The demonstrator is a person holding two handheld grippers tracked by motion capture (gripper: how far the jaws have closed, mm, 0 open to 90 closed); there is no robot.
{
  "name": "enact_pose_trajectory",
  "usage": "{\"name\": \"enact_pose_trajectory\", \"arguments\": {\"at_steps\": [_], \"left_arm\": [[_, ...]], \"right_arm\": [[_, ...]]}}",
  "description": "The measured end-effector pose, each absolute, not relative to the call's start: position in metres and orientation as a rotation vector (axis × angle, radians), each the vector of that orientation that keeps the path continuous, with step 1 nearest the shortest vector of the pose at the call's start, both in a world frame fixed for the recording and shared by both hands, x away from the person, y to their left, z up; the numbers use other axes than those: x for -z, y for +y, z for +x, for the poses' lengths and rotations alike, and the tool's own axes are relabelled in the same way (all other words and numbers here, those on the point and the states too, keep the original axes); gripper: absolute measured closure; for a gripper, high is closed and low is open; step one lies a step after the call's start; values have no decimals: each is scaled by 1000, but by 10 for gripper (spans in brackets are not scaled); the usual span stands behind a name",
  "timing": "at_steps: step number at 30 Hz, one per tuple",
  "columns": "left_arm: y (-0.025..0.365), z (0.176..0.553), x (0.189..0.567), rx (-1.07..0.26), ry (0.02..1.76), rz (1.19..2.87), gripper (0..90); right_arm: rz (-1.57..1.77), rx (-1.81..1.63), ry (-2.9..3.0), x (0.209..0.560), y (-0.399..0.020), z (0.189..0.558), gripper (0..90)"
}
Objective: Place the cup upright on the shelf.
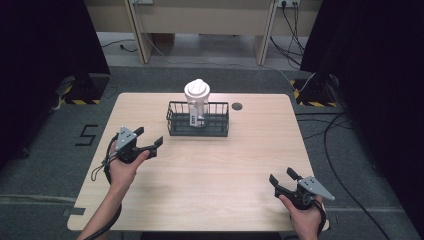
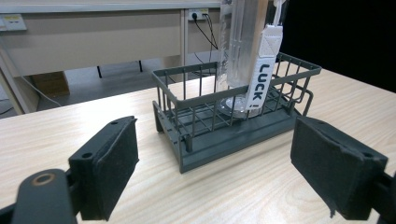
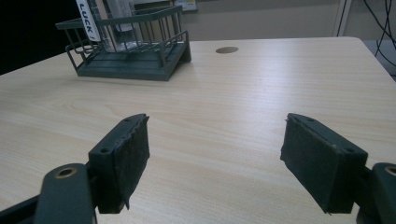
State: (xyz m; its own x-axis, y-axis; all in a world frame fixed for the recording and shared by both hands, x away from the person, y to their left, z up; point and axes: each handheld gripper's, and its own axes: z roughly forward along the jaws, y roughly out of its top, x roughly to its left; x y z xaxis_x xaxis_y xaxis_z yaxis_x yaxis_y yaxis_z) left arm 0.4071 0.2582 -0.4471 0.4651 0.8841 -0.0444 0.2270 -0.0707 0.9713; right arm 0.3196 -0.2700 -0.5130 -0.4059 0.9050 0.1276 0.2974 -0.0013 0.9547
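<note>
The right tongs (image 1: 283, 178) are hovering wide open near the bench's (image 1: 210, 170) front right edge, with bare wood stretching ahead of them. The left tongs (image 1: 149, 139), also gaping wide and holding nothing, are sitting near the left edge, just short of the wire basket (image 1: 198, 131). A clear bottle (image 1: 197, 102) is standing upright inside that basket, toward the far edge.

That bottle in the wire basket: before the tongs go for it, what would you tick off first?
1. Left tongs open: ok.
2. Right tongs open: ok.
3. Bottle upright in the basket: ok.
4. Bare table between left tongs and basket: ok.
5. Left tongs aimed at the basket: ok, judging by the left gripper view.
6. Bottle lid tight: cannot tell.
</note>
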Motion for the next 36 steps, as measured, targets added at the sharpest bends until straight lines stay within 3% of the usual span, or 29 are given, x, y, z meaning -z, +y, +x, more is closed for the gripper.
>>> {"name": "enact_pose_trajectory", "arguments": {"at_steps": [36], "left_arm": [[307, 337, 495, -731, 1101, 1584, 148]], "right_arm": [[1232, -1420, 1733, 513, -270, 320, 237]]}}
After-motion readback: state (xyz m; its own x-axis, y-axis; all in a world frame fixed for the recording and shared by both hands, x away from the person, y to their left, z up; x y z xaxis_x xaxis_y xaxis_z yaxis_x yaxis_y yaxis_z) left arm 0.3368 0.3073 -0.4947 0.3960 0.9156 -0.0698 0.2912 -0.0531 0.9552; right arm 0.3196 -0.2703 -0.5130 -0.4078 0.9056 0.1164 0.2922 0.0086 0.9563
